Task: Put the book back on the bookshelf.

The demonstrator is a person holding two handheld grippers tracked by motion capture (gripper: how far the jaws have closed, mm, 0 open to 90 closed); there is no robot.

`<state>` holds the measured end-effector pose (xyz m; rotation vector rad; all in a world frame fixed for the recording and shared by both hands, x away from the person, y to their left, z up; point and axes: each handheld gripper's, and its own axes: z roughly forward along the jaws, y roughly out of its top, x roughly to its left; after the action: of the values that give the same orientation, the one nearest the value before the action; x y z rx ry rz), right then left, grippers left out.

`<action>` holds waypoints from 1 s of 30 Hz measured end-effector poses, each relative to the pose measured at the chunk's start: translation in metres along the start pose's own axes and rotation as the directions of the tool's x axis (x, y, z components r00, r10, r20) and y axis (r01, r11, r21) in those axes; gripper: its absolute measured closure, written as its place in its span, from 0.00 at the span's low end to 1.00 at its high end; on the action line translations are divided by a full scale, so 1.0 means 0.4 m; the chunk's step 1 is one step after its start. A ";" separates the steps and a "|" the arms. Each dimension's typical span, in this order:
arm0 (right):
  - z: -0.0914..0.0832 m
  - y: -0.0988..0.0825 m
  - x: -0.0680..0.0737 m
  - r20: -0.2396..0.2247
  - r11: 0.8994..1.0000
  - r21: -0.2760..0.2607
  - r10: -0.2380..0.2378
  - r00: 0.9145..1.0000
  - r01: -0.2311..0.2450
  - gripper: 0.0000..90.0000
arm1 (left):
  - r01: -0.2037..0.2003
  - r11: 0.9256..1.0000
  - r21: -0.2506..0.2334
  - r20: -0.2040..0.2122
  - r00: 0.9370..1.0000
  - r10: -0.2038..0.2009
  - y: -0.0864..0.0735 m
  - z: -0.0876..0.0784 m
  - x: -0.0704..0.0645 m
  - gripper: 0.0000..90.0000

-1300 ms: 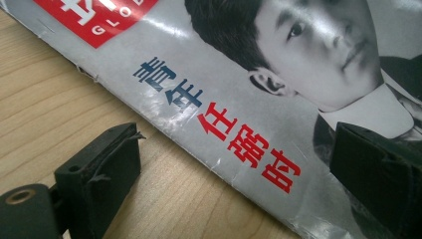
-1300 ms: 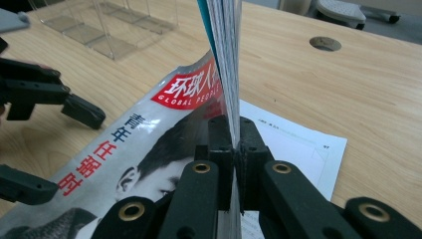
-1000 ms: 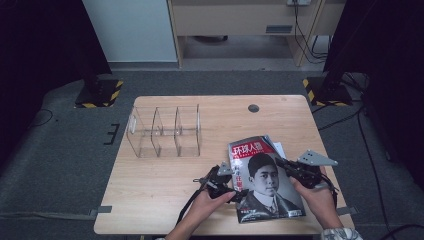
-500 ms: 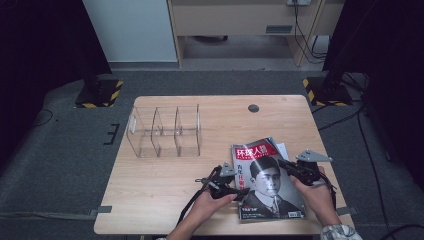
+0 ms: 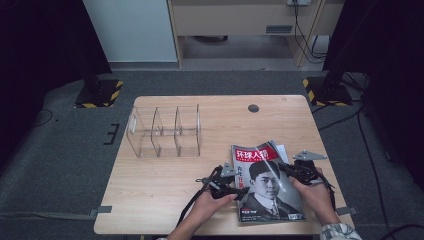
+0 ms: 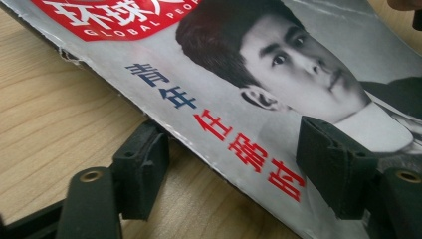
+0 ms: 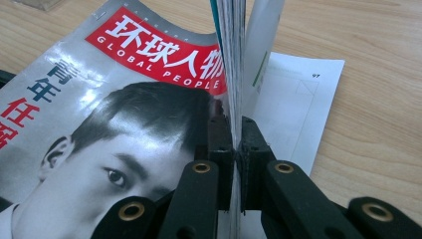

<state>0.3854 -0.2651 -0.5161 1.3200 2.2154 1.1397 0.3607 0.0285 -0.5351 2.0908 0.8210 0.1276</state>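
Left of the magazine, a clear, hard-walled plastic organizer with three compartments stands on the pale wood-grain table. Your left gripper sits at the magazine's left spine edge, its padded black jaws straddling that glossy edge unclenched, having just been closing. Your right gripper has its jaws clenched on the right-hand page edges, lifting that thin stack off the table.

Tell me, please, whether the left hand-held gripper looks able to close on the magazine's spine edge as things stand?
Probably yes. The left hand-held gripper already straddles the edge of the magazine, one jaw over the cover, one beside it on the table; its jaws have just been closing and nothing blocks them.
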 end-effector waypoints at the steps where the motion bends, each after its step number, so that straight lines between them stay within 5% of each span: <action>1: 0.000 0.000 0.003 -0.003 1.000 0.003 0.005 1.000 -0.005 0.97 | 0.005 1.000 -0.002 0.000 1.000 -0.005 -0.001 -0.001 0.001 0.34; 7: -0.003 -0.002 0.005 -0.013 1.000 0.011 0.027 1.000 -0.027 0.93 | 0.010 1.000 -0.005 -0.001 1.000 -0.010 -0.002 -0.005 0.007 0.39; 13: 0.005 -0.010 0.002 0.092 0.998 0.061 -0.020 0.996 0.015 0.53 | 0.001 1.000 -0.003 -0.011 1.000 -0.001 -0.003 -0.005 0.003 0.40; 16: -0.004 -0.010 -0.005 0.138 0.999 0.038 -0.019 0.990 0.014 0.37 | -0.001 1.000 -0.002 -0.013 1.000 0.001 -0.004 -0.006 0.003 0.40; 19: -0.019 -0.012 -0.014 0.154 1.000 0.028 0.000 0.988 -0.005 0.39 | -0.002 1.000 -0.002 -0.014 1.000 0.002 -0.004 -0.006 0.003 0.40; 30: -0.018 -0.035 -0.024 0.071 0.993 0.107 0.034 0.997 -0.042 0.66 | 0.000 1.000 -0.004 -0.026 1.000 0.000 -0.005 -0.008 0.004 0.45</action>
<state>0.3779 -0.2803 -0.5234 1.4287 2.2390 0.9836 0.3600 0.0325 -0.5350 2.0889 0.8352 0.1564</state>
